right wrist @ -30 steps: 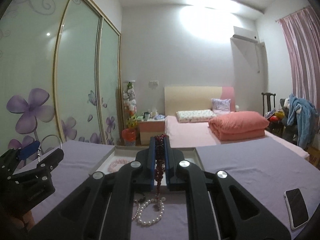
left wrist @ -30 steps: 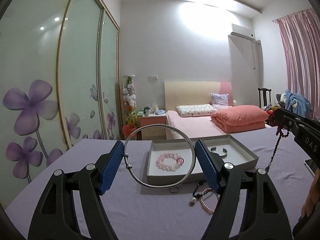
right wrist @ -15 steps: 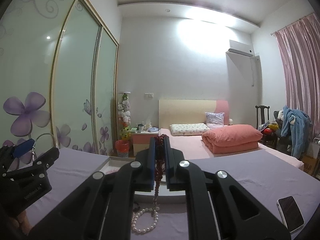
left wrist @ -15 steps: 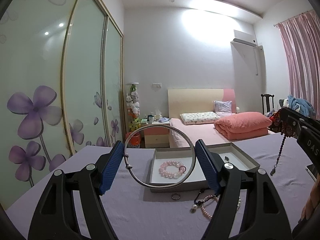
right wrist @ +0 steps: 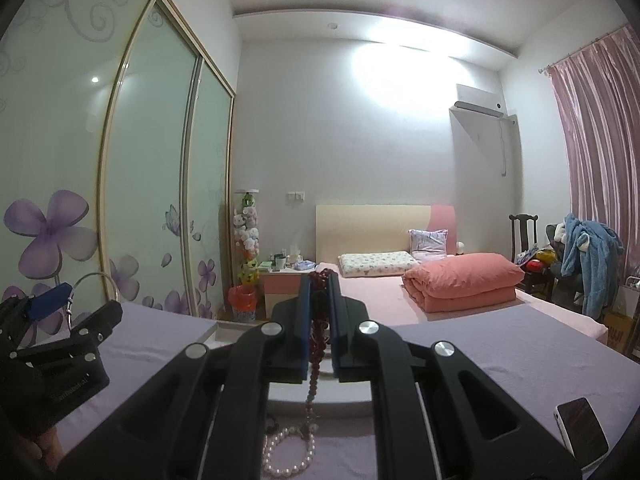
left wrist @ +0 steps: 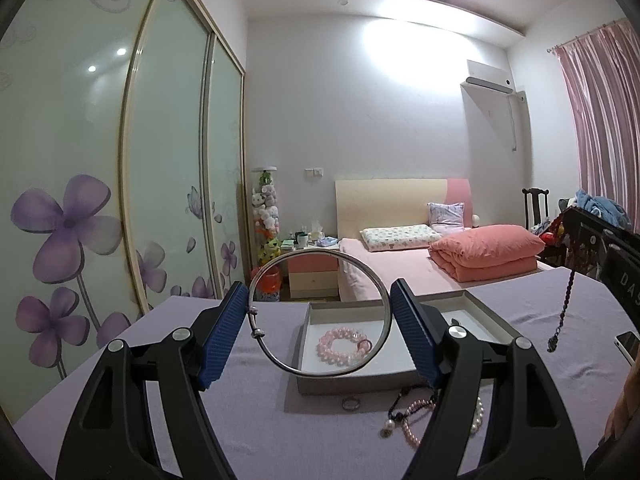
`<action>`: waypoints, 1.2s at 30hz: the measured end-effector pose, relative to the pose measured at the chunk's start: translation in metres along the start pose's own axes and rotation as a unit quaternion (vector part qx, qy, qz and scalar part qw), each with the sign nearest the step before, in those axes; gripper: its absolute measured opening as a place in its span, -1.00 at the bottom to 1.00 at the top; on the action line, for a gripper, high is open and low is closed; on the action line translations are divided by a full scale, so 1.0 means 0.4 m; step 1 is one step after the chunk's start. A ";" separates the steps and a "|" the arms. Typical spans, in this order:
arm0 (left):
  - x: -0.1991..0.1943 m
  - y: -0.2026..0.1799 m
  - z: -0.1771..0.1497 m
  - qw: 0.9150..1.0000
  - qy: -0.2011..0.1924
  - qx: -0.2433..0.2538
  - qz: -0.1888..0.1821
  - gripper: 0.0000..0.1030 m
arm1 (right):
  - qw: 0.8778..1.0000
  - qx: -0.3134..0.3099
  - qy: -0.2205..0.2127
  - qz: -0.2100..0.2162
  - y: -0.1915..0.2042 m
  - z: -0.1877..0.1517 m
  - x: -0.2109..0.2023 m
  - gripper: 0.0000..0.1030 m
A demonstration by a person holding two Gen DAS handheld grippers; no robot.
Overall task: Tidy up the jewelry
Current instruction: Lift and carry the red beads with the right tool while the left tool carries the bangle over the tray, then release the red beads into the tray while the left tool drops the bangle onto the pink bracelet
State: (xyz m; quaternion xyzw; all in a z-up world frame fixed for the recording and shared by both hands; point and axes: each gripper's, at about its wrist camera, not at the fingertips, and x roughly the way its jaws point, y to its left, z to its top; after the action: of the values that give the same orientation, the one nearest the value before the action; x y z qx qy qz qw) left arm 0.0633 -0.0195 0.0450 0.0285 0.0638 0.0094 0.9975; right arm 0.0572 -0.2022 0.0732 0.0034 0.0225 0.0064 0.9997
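Left wrist camera: sitting behind my left gripper (left wrist: 320, 322), facing forward along its fingers, looking slightly down over the table (left wrist: 168, 364) toward the bed (left wrist: 400, 264), close to the box (left wrist: 356, 378). Right wrist camera: riding behind my right gripper (right wrist: 320, 316), facing the same way, hovering near the table (right wrist: 500, 344). Both are sharing bed (right wrist: 380, 284), wardrobe (left wrist: 104, 168) (right wrist: 120, 168), and each other's gripper at the edge.

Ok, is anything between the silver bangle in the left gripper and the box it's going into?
Nothing visible blocks it. The silver bangle, held in the left gripper, hangs in front of the open box. A pink bead bracelet already lies in the near compartment.
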 end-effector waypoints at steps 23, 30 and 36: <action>0.383 -0.021 -0.028 0.986 0.150 -0.039 -0.058 0.42 | 0.975 0.120 0.179 0.044 -0.106 -0.062 0.455 -0.83; 0.451 -0.038 -0.065 0.975 0.203 -0.043 -0.075 0.42 | 0.962 0.124 0.240 0.049 -0.097 -0.141 0.557 -0.83; 0.498 -0.052 -0.080 0.968 0.232 -0.038 -0.082 0.43 | 0.950 0.132 0.278 0.048 -0.093 -0.178 0.624 -0.74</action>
State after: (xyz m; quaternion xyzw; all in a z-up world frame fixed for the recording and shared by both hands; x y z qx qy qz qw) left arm 0.2573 -0.0340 -0.0132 -0.0178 0.2956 -0.0632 0.9530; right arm 0.3037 -0.2359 -0.0093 0.1343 0.3005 0.0515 0.9429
